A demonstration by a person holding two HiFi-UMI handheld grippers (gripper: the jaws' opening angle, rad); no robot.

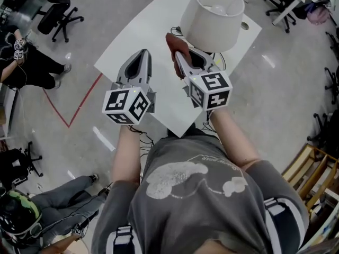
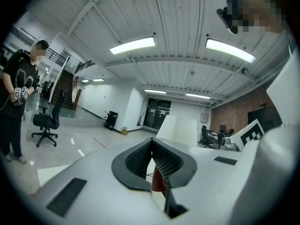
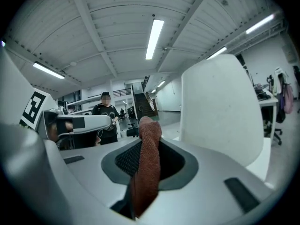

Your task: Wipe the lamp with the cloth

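A lamp with a white drum shade (image 1: 212,16) stands at the far end of the white table (image 1: 143,33). My right gripper (image 1: 179,57) is shut on a reddish-brown cloth (image 1: 172,42), just left of and below the shade, near it but apart. In the right gripper view the cloth (image 3: 146,168) hangs folded over the jaws, and the shade (image 3: 220,107) rises close on the right. My left gripper (image 1: 143,57) hovers over the table left of the right one, shut with nothing in it. Its jaws meet in the left gripper view (image 2: 152,143), with the shade (image 2: 180,128) ahead.
The table's near corner (image 1: 183,134) points at the person's body. Red tape (image 1: 74,107) marks the floor on the left. Office chairs (image 1: 58,17) and seated people (image 1: 26,62) are at the left. A desk (image 1: 288,4) stands at the back right, and a wooden rack (image 1: 312,168) at the right.
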